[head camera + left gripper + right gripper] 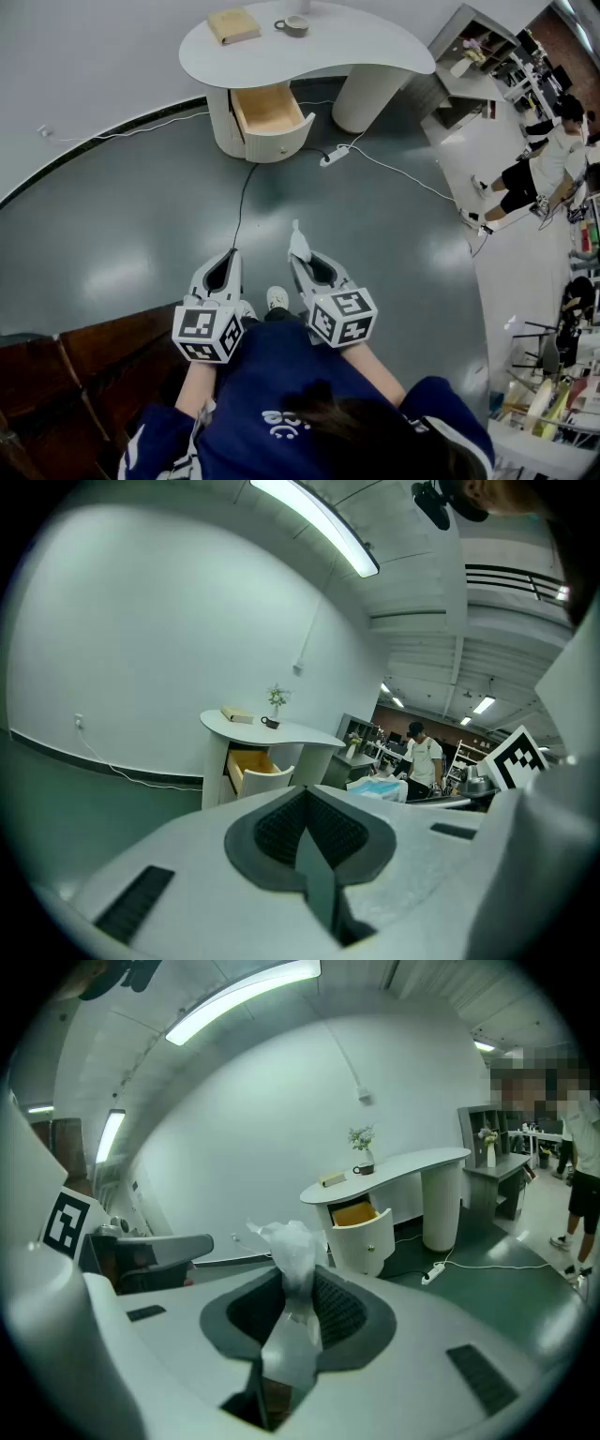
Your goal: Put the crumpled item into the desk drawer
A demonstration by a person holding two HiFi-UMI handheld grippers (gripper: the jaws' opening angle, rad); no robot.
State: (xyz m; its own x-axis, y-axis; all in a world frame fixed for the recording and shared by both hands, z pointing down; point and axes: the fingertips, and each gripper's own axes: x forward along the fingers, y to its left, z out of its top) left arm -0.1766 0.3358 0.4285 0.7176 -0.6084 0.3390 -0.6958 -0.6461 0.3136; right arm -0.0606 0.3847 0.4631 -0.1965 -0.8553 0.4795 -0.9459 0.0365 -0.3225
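Note:
My right gripper is shut on a crumpled white item, which sticks up out of the jaws; in the right gripper view the crumpled item is pinched between the dark pads of the right gripper. Across the floor, well ahead of both grippers, stands the white curved desk with its wooden drawer pulled open. The same open drawer shows in the right gripper view, and the drawer also appears in the left gripper view. My left gripper is shut with nothing in it, beside the right one.
A tan book and a cup lie on the desk top. A power strip and cables cross the grey floor near the desk. Dark wooden furniture is at my left. People stand at the far right.

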